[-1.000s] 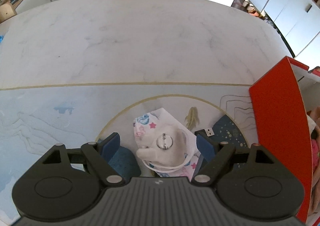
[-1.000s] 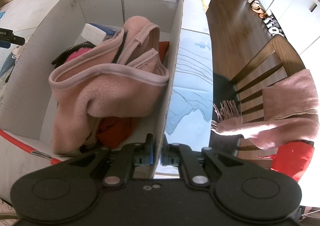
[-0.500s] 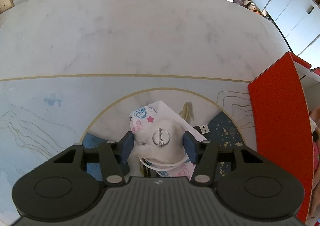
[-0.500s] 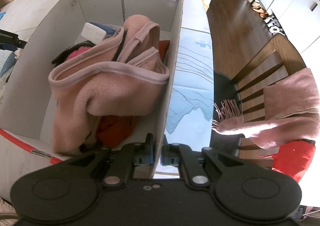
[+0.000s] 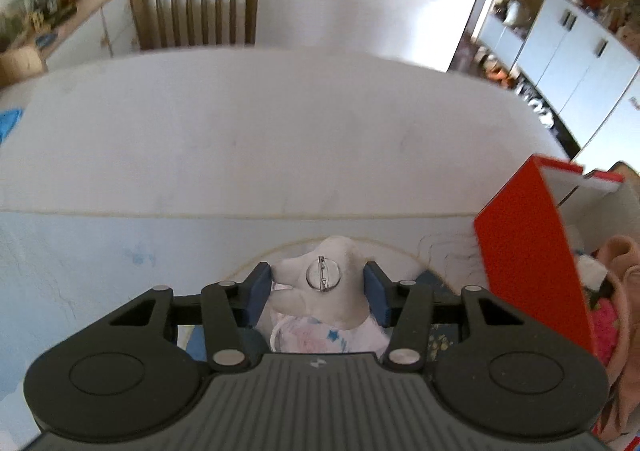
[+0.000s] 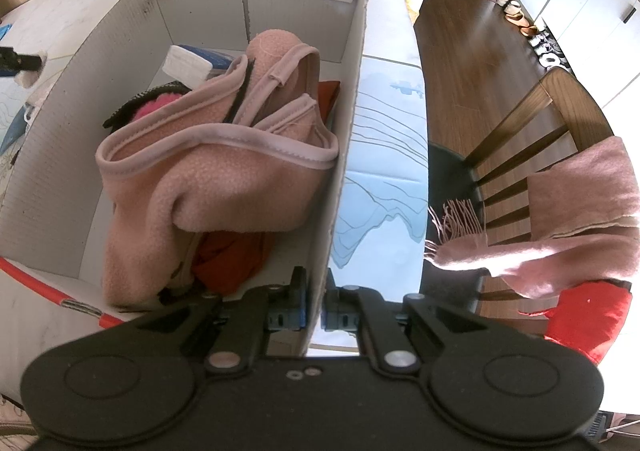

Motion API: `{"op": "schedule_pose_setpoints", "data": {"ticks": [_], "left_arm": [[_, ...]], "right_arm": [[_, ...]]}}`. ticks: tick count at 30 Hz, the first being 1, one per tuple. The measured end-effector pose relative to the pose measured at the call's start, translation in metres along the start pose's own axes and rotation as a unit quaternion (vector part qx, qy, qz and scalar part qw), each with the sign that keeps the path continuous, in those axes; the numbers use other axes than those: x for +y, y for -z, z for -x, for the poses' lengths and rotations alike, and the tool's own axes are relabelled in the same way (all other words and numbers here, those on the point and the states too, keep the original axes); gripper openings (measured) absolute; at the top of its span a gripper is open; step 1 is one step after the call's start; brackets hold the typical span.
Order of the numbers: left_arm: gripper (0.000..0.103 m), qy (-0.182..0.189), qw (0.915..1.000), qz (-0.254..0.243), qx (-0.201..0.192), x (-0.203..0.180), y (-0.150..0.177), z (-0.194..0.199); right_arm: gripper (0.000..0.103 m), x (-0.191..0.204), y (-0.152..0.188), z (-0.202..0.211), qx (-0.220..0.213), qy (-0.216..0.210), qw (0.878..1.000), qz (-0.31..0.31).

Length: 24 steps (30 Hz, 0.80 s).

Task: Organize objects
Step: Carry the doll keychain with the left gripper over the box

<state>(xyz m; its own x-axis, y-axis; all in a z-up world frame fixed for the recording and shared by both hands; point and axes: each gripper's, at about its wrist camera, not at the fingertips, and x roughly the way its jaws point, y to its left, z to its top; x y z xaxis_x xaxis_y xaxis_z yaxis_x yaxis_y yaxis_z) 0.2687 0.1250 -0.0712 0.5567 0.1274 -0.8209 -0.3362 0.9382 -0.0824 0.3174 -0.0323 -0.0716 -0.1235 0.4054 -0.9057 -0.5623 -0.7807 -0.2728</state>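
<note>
Now | left tongs (image 5: 318,287) closing on white pouch (image 5: 320,291) | right tongs (image 6: 314,305) clamp box wall (image 6: 344,155)

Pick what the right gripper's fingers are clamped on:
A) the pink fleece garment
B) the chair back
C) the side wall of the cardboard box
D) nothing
C: in the right wrist view, the right gripper has one finger on each side of the cardboard box wall.

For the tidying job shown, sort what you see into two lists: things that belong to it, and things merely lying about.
Belong:
left gripper, closing on white felt brooch
right gripper, clamping box wall
pink fleece inside

Lying about:
wooden chair
pink scarf
</note>
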Motion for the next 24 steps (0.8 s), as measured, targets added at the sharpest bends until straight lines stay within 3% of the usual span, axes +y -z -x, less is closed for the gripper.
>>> {"op": "schedule_pose_setpoints", "data": {"ticks": [3, 12, 18, 24], "left_arm": [[0.049, 0.003, 0.9995, -0.009, -0.028, -0.004, -0.002, 0.012], [0.049, 0.067, 0.9952, -0.071, -0.009, -0.056, -0.011, 0.046], [0.049, 0.116, 0.9847, -0.13, -0.002, -0.104, -0.01, 0.066], [0.049, 0.159, 0.9683, -0.192, 0.015, -0.149, 0.004, 0.08]], "right_arm": [[0.005, 0.0, 0.0, 0.0, 0.0, 0.001, 1.0, 0.002], [0.005, 0.001, -0.001, -0.002, -0.002, -0.001, 1.0, 0.004], [0.005, 0.0, 0.0, -0.001, -0.004, -0.003, 1.0, 0.006], [0.005, -0.001, 0.001, 0.001, -0.007, -0.006, 1.0, 0.006]]}}
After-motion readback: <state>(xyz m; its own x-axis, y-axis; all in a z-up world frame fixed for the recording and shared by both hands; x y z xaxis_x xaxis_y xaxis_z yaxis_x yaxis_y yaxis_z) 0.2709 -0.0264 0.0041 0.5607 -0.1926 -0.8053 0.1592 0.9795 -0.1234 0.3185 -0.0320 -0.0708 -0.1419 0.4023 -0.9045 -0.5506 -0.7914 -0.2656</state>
